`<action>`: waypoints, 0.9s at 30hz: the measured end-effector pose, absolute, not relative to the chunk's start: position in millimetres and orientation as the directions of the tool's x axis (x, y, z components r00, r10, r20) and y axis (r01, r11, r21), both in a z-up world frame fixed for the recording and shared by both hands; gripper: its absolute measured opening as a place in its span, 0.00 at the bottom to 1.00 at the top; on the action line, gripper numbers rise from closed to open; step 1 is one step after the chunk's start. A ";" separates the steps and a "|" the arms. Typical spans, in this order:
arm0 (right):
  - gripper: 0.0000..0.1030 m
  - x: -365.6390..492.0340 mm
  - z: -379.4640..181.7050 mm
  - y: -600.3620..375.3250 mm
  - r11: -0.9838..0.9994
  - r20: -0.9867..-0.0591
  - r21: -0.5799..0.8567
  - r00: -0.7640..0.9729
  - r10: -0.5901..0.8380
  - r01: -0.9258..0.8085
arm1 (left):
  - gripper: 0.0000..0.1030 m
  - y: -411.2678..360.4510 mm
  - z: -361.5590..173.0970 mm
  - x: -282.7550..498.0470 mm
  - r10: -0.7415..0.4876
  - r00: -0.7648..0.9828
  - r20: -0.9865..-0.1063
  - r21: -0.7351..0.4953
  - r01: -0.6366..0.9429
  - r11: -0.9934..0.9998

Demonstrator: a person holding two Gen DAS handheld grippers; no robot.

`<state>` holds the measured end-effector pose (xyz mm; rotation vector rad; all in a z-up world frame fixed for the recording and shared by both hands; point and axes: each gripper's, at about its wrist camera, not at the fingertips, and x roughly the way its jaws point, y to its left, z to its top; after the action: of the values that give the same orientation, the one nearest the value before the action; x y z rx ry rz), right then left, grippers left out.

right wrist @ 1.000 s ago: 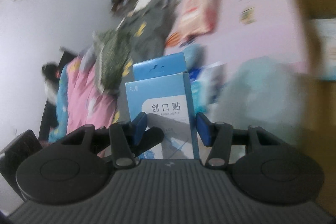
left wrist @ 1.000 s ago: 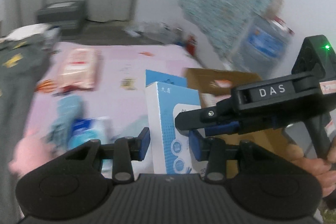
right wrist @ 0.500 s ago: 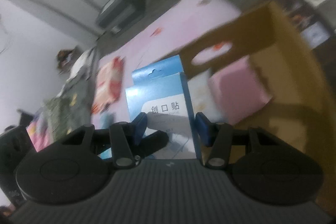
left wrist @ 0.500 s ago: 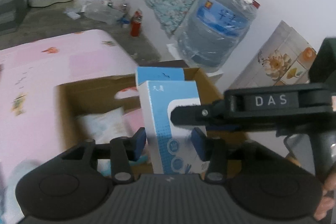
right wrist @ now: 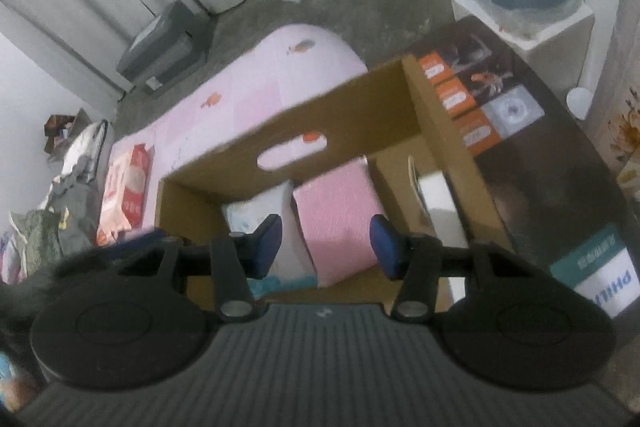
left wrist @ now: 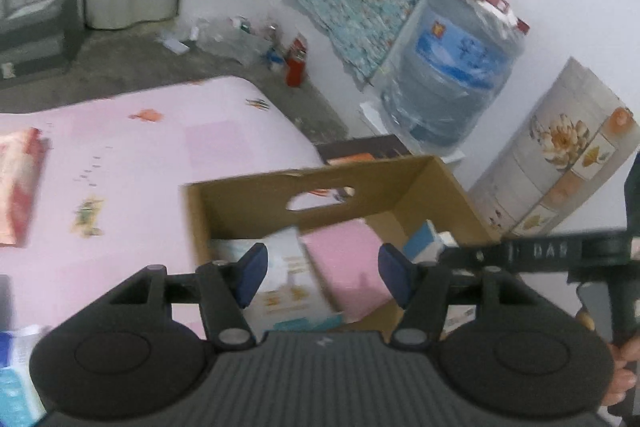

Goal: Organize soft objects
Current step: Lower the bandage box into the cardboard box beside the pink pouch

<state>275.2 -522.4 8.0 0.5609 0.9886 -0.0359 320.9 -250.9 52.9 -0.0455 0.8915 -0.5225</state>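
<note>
An open cardboard carton (left wrist: 248, 195) stands at the edge of the pink mat (left wrist: 160, 147). Inside lie a pink pack (left wrist: 344, 267), a white pack (left wrist: 288, 275) and, at the right end, the blue-and-white box (left wrist: 428, 247). My left gripper (left wrist: 322, 277) hangs over the carton with its jaws opening and nothing between them. My right gripper (right wrist: 326, 245) is also above the carton (right wrist: 360, 99), over the pink pack (right wrist: 332, 211); its jaws are closing slightly on nothing. The right gripper's black housing (left wrist: 552, 251) crosses the left wrist view at the right.
A dark printed box (right wrist: 540, 155) lies against the carton's right side. A large water jug (left wrist: 452, 75) and a floral tiled panel (left wrist: 560, 155) stand by the wall. A red-and-white pack (right wrist: 128, 187) lies on the mat, and clothes (right wrist: 60, 211) are piled at the left.
The blue-and-white box that stood between both grippers' pads has dropped into the carton. The left jaws have spread wider. Both views have swung from the mat over to the carton.
</note>
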 end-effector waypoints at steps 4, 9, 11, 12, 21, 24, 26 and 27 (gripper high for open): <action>0.46 257.3 12.4 -504.0 0.874 -0.817 0.403 0.537 0.211 0.271 | 0.61 -210.3 66.0 309.9 -0.435 0.541 -0.720 -0.245 0.388 0.888; 0.44 245.2 23.3 -489.5 0.933 -0.839 0.256 0.537 0.086 0.251 | 0.61 -165.4 72.8 292.4 -0.439 0.568 -0.696 -0.275 0.355 0.894; 0.37 246.0 20.7 -484.8 0.955 -0.850 0.164 0.526 0.010 0.247 | 0.61 -149.2 73.7 281.4 -0.441 0.587 -0.680 -0.280 0.348 0.895; 0.32 246.6 16.8 -480.7 0.963 -0.859 0.108 0.510 -0.035 0.248 | 0.61 -141.1 73.6 275.0 -0.441 0.599 -0.669 -0.283 0.343 0.896; 0.26 257.0 -24.0 -444.8 0.950 -0.832 -0.255 0.460 -0.311 0.180 | 0.61 -102.1 63.5 244.0 -0.411 0.662 -0.627 -0.250 0.328 0.911; 0.26 261.0 -35.2 -445.8 0.954 -0.853 -0.225 0.433 -0.290 0.196 | 0.61 -90.7 57.9 242.9 -0.413 0.658 -0.630 -0.271 0.312 0.910; 0.26 260.4 -40.8 -446.8 0.961 -0.869 -0.181 0.423 -0.256 0.208 | 0.61 -85.4 55.3 242.6 -0.415 0.656 -0.630 -0.282 0.305 0.910; 0.25 260.3 -44.3 -448.5 0.967 -0.878 -0.140 0.424 -0.221 0.215 | 0.61 -83.4 54.0 242.2 -0.416 0.655 -0.631 -0.287 0.301 0.909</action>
<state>260.3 -448.5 -44.3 -0.0062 1.1000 -0.2732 242.2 -83.4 54.0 -0.1629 0.7543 -0.4080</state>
